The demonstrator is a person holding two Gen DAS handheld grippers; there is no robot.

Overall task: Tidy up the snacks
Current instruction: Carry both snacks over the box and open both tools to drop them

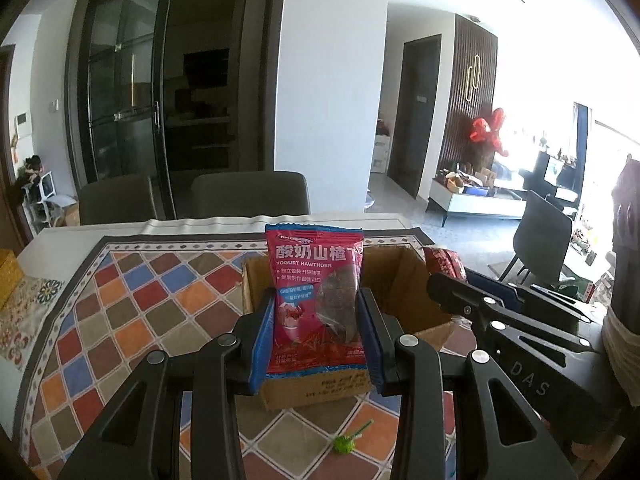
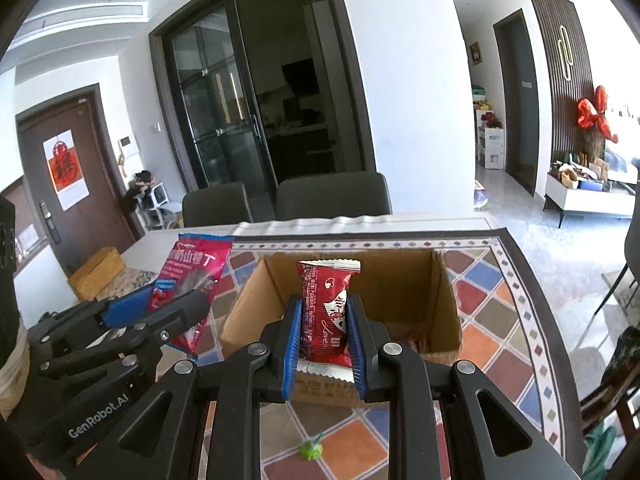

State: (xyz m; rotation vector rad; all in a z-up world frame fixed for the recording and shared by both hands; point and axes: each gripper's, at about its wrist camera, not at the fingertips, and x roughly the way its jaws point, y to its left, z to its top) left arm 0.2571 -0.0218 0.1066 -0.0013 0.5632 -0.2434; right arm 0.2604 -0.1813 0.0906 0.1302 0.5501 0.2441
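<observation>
My left gripper (image 1: pixel 318 304) is shut on a pink yogurt hawthorn bag (image 1: pixel 314 276), held upright above the near-left part of an open cardboard box (image 1: pixel 404 276). The right wrist view shows that same bag (image 2: pixel 196 276) and the left gripper (image 2: pixel 160 304) to the left of the box (image 2: pixel 444 300). My right gripper (image 2: pixel 323 312) is shut on a small red snack packet (image 2: pixel 326 308), upright over the box's front edge. In the left wrist view the right gripper (image 1: pixel 452 288) shows from the side with the red packet (image 1: pixel 444 262).
The box stands on a tablecloth of coloured diamonds (image 1: pixel 140 300). A green lollipop (image 1: pixel 346 444) lies on the cloth in front of the box, also in the right wrist view as the lollipop (image 2: pixel 311 449). Two dark chairs (image 2: pixel 332 196) stand behind the table. A yellow box (image 2: pixel 98 268) sits at far left.
</observation>
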